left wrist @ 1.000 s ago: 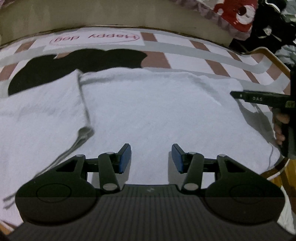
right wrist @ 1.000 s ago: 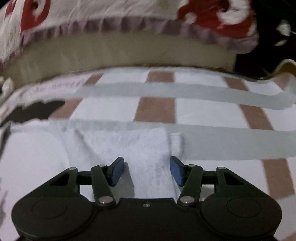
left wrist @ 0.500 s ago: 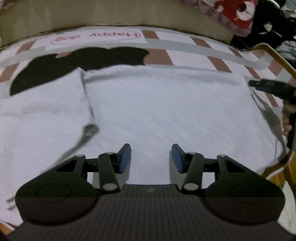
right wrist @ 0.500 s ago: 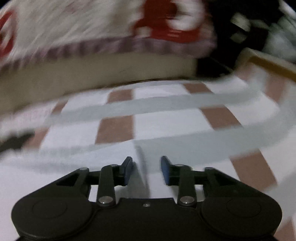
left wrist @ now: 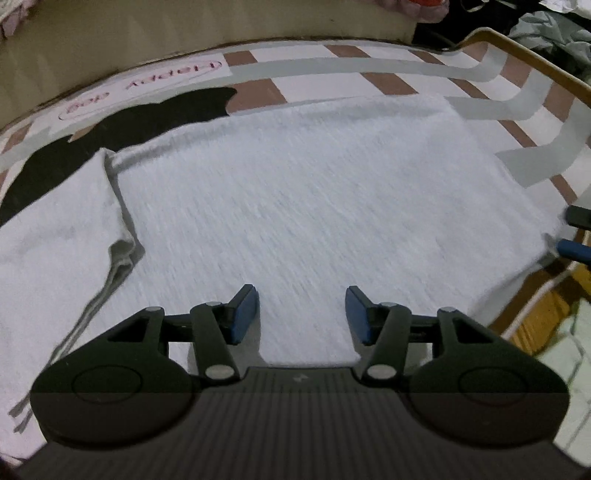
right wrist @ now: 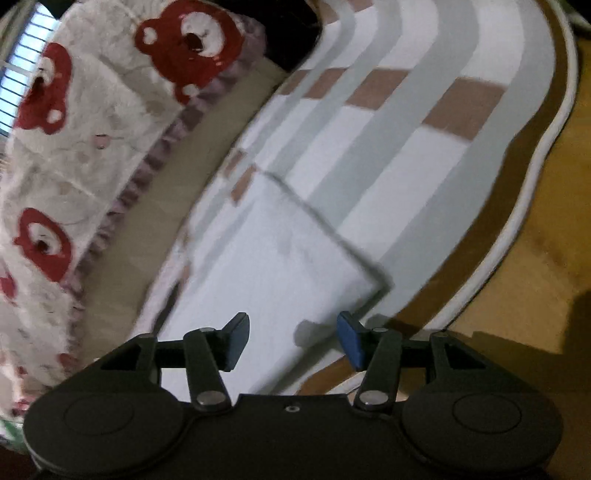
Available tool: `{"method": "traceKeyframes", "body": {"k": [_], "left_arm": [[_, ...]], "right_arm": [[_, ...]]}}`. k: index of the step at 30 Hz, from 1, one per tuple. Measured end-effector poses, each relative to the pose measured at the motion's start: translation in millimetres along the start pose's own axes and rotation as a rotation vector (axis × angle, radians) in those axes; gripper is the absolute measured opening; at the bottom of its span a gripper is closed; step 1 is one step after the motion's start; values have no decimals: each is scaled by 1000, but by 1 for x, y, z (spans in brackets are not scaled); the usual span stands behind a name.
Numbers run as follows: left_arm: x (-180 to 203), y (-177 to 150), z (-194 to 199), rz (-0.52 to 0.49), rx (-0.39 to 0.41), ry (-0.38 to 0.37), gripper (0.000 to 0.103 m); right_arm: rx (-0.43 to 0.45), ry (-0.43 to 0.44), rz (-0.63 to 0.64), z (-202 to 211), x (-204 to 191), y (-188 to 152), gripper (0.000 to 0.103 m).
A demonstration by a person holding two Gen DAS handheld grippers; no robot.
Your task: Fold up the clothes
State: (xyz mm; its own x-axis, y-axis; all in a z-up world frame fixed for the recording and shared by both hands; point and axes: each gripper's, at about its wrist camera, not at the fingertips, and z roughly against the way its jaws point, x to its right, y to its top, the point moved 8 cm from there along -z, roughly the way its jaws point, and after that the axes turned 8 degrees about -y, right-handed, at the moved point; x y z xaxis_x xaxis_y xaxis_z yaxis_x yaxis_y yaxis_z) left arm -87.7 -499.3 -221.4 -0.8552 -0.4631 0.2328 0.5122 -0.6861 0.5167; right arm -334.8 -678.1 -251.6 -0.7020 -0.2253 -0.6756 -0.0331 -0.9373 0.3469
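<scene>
White garment [left wrist: 303,192]: spread flat on a striped rug [left wrist: 480,110] on the floor, partly folded, one flap doubled over at its left. Left tool [left wrist: 302,314]: jaws moderately apart, empty, poised over the cloth's near edge. Right tool [right wrist: 293,338]: jaws opening, nothing gripped, above the garment's right corner [right wrist: 373,284]. Step judged: between folds. Next move calls for both tools pinching an edge together.

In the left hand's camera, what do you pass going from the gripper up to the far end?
Left gripper → white garment → striped rug → beige bed base.
</scene>
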Motion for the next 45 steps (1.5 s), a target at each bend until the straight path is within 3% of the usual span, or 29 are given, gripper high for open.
{"method": "traceKeyframes", "body": {"k": [3,6,10,11,12,15,20,24,26,29,32,35,37,41,43,45], "left_arm": [[7,-7,3,-2,-33,-44,50],[13,-15,7,39,-41,-100,50],[5,-15,17,110,-74,-145,50],[1,-15,20,130,-84,-156,50],[-2,-14,23,151,-95,-166,49],[-33,2,55,194,-32,-158,49],[-116,34,114,245,17,-112,49],[-175,55,163,252,95,-23,49],[-191,58,173,287,138,-46,49],[-198,52,169,369,173,-206,48],[-213,36,166,500,206,-334,48],[-250,11,184,564,319,-317,48],[-278,-11,188,666,363,-357,48],[-324,-39,175,895,362,-447,49],[-324,-46,167,894,325,-439,50],[-318,-50,158,848,262,-383,50]], "right_arm": [[-40,-16,-9,-21,-2,-8,61],[18,-12,5,-25,-7,-10,63],[85,17,160,-41,-22,-6,60],[89,12,181,-44,-21,-3,45],[86,-8,179,-47,-18,0,16],[104,-17,223,-44,-29,3,8],[103,35,441,-29,-104,-6,8],[43,159,609,-34,-206,-25,8],[42,244,765,-33,-264,-43,7],[-47,386,856,-40,-328,-80,7],[-151,456,913,-49,-367,-129,7],[-234,496,949,-60,-392,-180,7],[-281,515,975,-69,-404,-211,7],[-365,567,1093,-82,-410,-266,7],[-392,546,1196,-93,-403,-292,7],[-422,511,1279,-107,-392,-310,7]]}}
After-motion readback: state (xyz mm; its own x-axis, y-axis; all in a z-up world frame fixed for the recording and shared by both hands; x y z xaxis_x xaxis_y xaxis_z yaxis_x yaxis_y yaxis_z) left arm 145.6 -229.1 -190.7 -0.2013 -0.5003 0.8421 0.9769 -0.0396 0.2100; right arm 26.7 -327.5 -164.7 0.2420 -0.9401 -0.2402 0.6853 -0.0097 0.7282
